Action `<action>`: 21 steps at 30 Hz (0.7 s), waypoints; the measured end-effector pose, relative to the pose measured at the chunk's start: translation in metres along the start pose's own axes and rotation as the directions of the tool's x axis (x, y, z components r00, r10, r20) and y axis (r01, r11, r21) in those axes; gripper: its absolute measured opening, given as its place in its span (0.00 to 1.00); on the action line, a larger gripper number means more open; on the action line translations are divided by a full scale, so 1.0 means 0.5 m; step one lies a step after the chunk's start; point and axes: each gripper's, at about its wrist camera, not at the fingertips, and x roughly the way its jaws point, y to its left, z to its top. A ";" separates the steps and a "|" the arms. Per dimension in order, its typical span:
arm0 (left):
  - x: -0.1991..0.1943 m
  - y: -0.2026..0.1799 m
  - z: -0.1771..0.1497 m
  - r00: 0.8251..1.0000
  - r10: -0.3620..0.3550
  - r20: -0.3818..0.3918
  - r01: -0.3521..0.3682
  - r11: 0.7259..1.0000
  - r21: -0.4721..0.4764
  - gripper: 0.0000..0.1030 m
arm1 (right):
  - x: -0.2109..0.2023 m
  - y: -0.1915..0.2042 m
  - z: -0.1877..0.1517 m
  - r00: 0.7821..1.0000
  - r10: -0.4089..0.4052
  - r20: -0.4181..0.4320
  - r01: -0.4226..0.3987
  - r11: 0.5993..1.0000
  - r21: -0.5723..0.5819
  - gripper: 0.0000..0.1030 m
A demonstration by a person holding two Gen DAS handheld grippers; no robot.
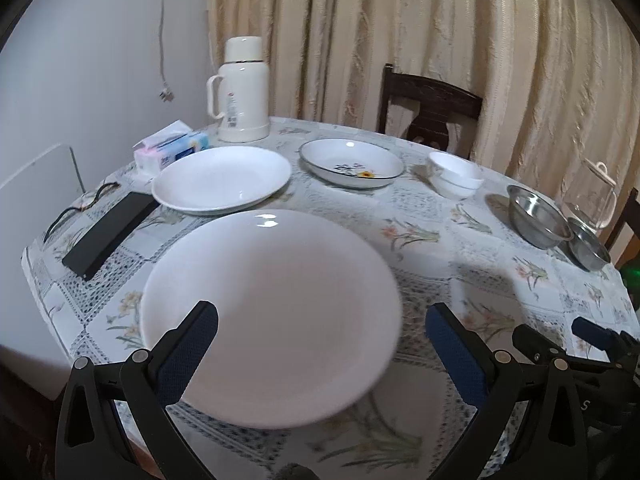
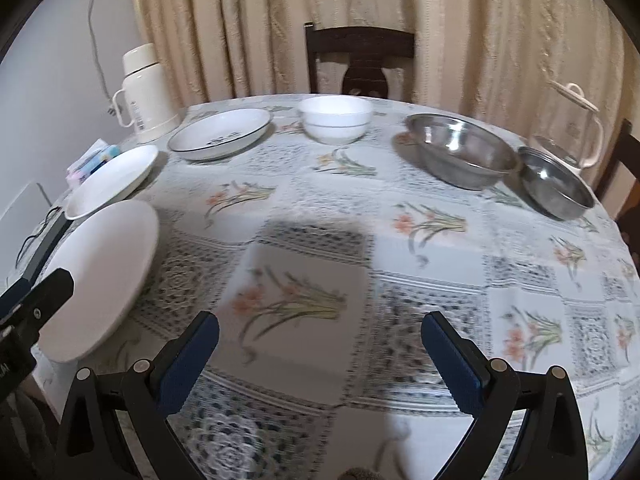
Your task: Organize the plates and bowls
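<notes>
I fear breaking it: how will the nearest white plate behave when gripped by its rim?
The plate looks glazed, with a glare spot, so probably slippery. It seems rigid ceramic, likely fragile. Being wide and shallow, it may tilt from a rim grip.

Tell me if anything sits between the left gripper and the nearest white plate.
Nothing visible does. The left gripper is open, its jaws straddling the near rim of the plain white plate. The black remote lies off to the left, clear of the approach.

Glass pitcher (image 1: pixel 592 196) faint, tablecloth (image 2: pixel 304 304) blurred
</notes>
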 end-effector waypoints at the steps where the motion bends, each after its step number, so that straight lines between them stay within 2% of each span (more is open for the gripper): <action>1: 0.000 0.012 0.003 1.000 0.000 0.000 0.000 1.000 -0.010 1.00 | 0.003 0.009 0.001 1.000 0.016 -0.004 -0.016 1.000 -0.002 1.00; 7: -0.002 0.077 0.013 1.000 -0.013 0.014 0.014 0.997 -0.071 1.00 | 0.017 0.048 0.004 0.996 0.080 -0.028 -0.081 0.997 -0.011 1.00; 14: 0.028 0.154 0.013 1.000 0.019 -0.022 -0.022 0.988 -0.156 1.00 | 0.037 0.089 0.005 0.991 0.122 -0.055 -0.124 0.992 -0.031 1.00; 21: 0.044 0.211 0.016 0.999 0.037 -0.029 -0.042 0.978 -0.202 1.00 | 0.048 0.118 0.015 0.985 0.160 -0.067 -0.162 0.986 -0.031 1.00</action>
